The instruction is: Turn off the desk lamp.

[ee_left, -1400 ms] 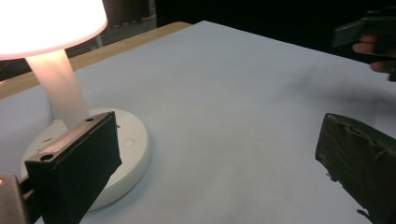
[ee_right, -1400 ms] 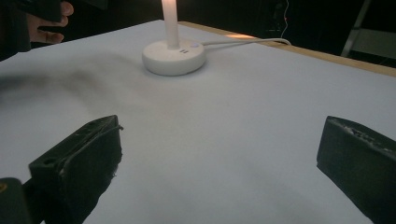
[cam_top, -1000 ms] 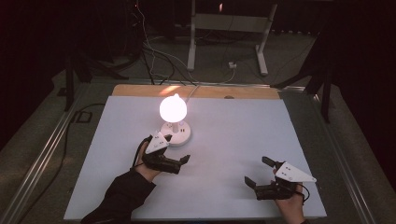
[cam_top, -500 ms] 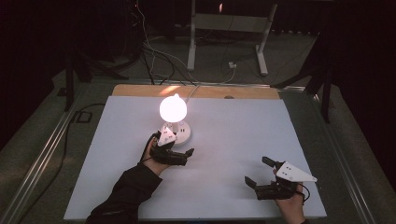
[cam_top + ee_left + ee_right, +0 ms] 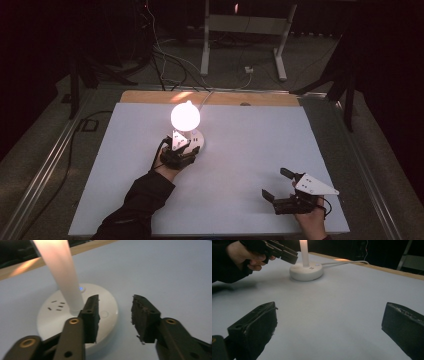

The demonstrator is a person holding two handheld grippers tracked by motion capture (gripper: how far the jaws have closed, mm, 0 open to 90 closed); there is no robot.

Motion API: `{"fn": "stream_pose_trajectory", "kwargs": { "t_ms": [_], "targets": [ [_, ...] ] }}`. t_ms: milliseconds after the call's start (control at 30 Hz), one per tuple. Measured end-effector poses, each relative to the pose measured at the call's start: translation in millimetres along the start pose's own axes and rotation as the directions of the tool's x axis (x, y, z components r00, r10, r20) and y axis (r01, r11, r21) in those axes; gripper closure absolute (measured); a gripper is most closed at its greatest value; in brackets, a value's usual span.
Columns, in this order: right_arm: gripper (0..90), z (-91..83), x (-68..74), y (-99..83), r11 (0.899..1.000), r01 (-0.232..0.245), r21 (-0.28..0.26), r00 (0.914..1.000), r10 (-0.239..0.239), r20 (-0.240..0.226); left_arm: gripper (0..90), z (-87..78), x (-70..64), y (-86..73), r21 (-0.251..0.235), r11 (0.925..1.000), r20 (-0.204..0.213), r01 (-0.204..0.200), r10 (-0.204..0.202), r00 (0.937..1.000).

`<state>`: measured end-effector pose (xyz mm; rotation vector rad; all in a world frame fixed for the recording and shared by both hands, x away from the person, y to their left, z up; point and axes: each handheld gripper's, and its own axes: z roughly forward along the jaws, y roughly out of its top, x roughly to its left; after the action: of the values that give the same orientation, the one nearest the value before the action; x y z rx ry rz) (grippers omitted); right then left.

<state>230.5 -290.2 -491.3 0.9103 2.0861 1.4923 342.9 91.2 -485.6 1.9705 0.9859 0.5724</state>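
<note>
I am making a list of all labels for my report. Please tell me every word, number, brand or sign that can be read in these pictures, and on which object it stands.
No readable text in any view.
Lamp base: a few small dark marks and a faint round symbol, with a small blue light; no letters can be made out.
Left gripper and right gripper: no visible markings.
White table: blank.

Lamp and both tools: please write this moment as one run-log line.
lamp: lit, on white table | left tool: open, over lamp base | right tool: open, apart, near table edge
</note>
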Motion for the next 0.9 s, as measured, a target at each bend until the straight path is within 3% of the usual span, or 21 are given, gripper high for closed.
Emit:
{"fn": "stream_pose_trajectory", "kwargs": {
  "t_ms": [433, 600, 800, 900],
  "targets": [
    [0.0, 0.2, -0.4, 0.1, 1.0, -0.004, -0.001, 1.0, 0.004, -0.001, 89.9, 20.1, 9.1, 0.3, 0.041, 0.9991, 0.003, -0.008, 0.008, 1.0],
    [0.0, -0.1, -0.3, 0.0, 1.0, -0.005, -0.002, 1.0, 0.005, -0.001, 90.0, 26.2, 7.7, -1.5, 0.052, 0.9982, 0.001, -0.029, 0.029, 0.9996],
    [0.0, 0.2, -0.5, -0.2, 1.0, -0.005, -0.001, 1.0, 0.005, -0.004, 90.0, 30.9, 14.4, -1.5, 0.056, 0.9983, 0.011, 0.017, -0.017, 0.9998],
    [0.0, 0.6, -0.5, -0.3, 1.0, -0.004, -0.001, 1.0, 0.004, -0.005, 90.0, 31.6, 17.0, -1.5, 0.059, 0.9981, 0.01, 0.017, -0.017, 0.9998]
  ]
}}
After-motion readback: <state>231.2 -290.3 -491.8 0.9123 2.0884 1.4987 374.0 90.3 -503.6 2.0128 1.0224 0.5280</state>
